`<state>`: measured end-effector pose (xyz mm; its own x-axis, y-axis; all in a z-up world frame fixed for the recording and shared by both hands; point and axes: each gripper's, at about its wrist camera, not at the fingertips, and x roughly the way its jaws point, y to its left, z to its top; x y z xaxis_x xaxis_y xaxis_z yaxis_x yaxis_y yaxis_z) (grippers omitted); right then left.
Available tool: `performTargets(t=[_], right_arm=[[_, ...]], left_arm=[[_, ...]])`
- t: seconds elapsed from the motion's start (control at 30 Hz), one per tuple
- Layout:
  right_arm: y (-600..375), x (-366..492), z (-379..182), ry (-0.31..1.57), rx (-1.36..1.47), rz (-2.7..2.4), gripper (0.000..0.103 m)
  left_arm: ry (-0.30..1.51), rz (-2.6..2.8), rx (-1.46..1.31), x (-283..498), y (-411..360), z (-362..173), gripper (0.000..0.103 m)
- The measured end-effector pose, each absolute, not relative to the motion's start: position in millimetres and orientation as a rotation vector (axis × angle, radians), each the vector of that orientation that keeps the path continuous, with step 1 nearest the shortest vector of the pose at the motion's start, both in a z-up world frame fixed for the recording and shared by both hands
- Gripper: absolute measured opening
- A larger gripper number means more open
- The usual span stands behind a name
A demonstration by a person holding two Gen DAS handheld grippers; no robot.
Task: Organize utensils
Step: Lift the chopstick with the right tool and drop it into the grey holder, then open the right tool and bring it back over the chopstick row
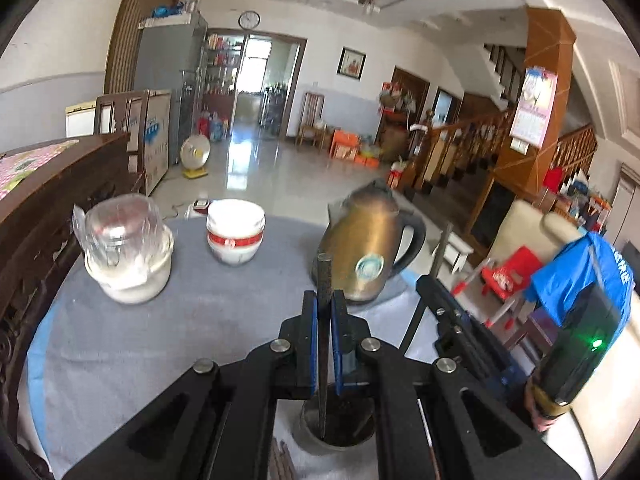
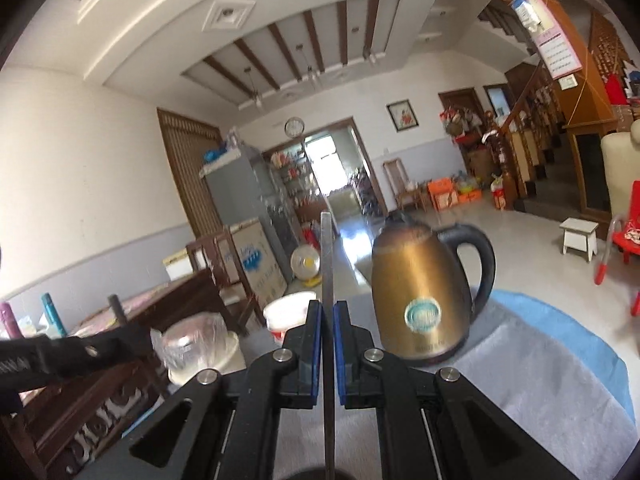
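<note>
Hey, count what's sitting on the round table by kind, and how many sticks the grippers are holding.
Kettle: 1
White bowl stack: 1
Plastic-wrapped container: 1
Metal cup: 1
Held sticks: 2
Total: 6

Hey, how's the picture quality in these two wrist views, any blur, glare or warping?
Left wrist view: brass-coloured metal kettle and stacked white bowls with a red band are smeared by motion blur, the glossy floor glares near the doorway, and fisheye bends the walls. Right wrist view: the kettle is soft, the thin dark utensil in the right hand-held gripper stays fairly sharp, and the ceiling curves strongly.
</note>
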<state>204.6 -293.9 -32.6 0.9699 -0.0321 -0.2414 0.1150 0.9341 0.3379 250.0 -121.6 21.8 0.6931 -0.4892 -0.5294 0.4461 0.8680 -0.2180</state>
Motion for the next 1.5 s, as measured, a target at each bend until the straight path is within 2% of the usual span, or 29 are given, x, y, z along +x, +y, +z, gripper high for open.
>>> performTargets(t=[0.13,0.2,0.27,0.33,0.37,0.47,0.67,0.73,0.8,0.83,0.9,1.03,1.2,1.5], right_arm=[[-300,196,-43,0.294,0.37,-0.043,0.009],[-299,190,-45,0.324,0.364,-0.028,0.01],[-299,183,-46,0.357,0.356,-0.006,0.01],[-302,175,-48,0.386,0.369,0.0,0.01],[-302,169,-49,0.397,0.379,0.005,0.01],[-309,150,-52,0.431,0.427,0.02,0.01],[-321,109,-59,0.442,0.51,0.046,0.011],[-321,97,-60,0.444,0.519,0.056,0.016],[-320,85,-61,0.438,0.528,0.064,0.032],[-319,79,-61,0.431,0.528,0.068,0.037],[-317,67,-60,0.411,0.525,0.075,0.055],[-305,53,-66,0.424,0.486,0.093,0.055],[-287,51,-85,0.508,0.41,0.103,0.044],[-270,67,-133,0.664,0.427,0.115,0.044]], left_arm=[[0.643,-0.521,-0.037,244,-121,9,0.007],[0.655,-0.519,-0.011,241,-119,5,0.01],[0.673,-0.521,0.012,235,-115,0,0.022],[0.688,-0.513,0.018,228,-108,-3,0.045],[0.686,-0.51,0.016,225,-104,-4,0.049],[0.687,-0.503,0.007,214,-85,-6,0.059],[0.717,-0.441,0.034,191,-50,-25,0.07],[0.738,-0.417,0.049,184,-42,-36,0.071],[0.759,-0.396,0.067,178,-37,-46,0.072],[0.774,-0.385,0.075,174,-34,-52,0.073],[0.793,-0.367,0.08,169,-29,-60,0.073],[0.816,-0.33,0.09,159,-24,-74,0.074],[0.827,-0.28,0.118,150,-18,-84,0.082],[0.879,-0.272,0.131,141,-11,-106,0.082]])
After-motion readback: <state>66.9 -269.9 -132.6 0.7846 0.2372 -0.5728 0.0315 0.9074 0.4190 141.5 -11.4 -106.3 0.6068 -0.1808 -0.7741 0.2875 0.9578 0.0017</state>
